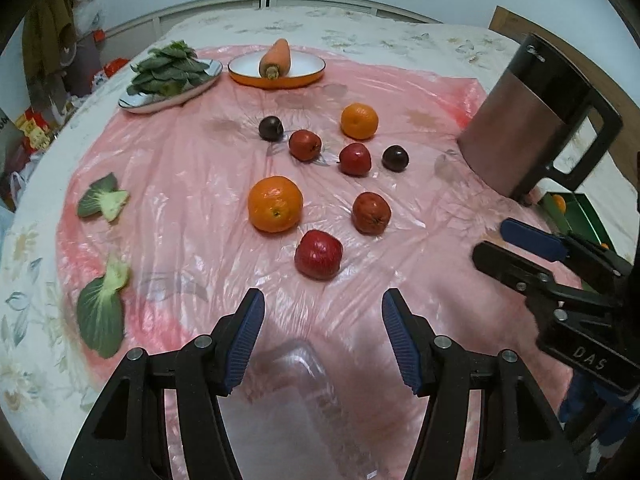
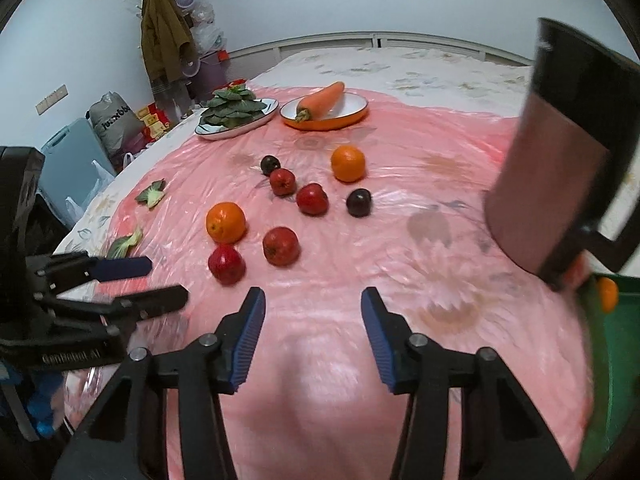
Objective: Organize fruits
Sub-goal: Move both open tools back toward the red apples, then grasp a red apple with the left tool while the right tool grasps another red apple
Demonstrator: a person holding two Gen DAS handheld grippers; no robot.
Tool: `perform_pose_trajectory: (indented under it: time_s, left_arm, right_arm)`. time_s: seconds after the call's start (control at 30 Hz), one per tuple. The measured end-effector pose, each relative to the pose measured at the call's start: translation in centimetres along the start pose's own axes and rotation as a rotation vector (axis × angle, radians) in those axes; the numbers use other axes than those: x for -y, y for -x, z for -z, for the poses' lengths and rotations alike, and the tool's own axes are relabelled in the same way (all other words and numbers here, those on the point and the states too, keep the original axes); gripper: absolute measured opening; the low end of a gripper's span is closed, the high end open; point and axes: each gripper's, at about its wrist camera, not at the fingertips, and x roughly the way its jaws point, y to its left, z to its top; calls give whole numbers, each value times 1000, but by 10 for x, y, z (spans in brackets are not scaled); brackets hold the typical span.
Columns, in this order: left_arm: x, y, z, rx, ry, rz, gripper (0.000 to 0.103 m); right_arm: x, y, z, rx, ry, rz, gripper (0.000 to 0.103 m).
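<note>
Fruit lies loose on a pink plastic sheet (image 1: 168, 160): two oranges (image 1: 275, 204) (image 1: 359, 121), several red apples and two dark plums (image 1: 271, 128) (image 1: 395, 157). The nearest red apple (image 1: 319, 254) (image 2: 226, 264) lies just beyond my left gripper (image 1: 323, 304), which is open with nothing between its blue pads. My right gripper (image 2: 313, 300) is open too, over bare sheet right of the fruit. Each gripper shows in the other's view: the right gripper (image 1: 494, 240) at the right edge, the left gripper (image 2: 168, 280) at the left edge.
A steel jug with a black handle (image 1: 528, 120) (image 2: 560, 160) stands at the right. Beside it is a green box (image 2: 600, 328) holding an orange (image 2: 608, 294). Far back are an orange-rimmed dish (image 1: 280, 80) with a carrot (image 1: 276, 58) and a plate of greens (image 1: 168, 76). Leaf pieces (image 1: 102, 312) lie at the left.
</note>
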Motion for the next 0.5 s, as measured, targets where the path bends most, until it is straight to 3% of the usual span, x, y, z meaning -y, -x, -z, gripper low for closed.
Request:
perform_pose_trajectory:
  time_s: [0.37, 0.5]
  left_arm:
    - [-3, -36, -13, -53, -8, 31, 49]
    - [-2, -40, -18, -64, -35, 54, 40]
  right_arm:
    - [-3, -54, -28, -44, -6, -42, 62]
    - [-4, -71, -34, -71, -18, -76, 55]
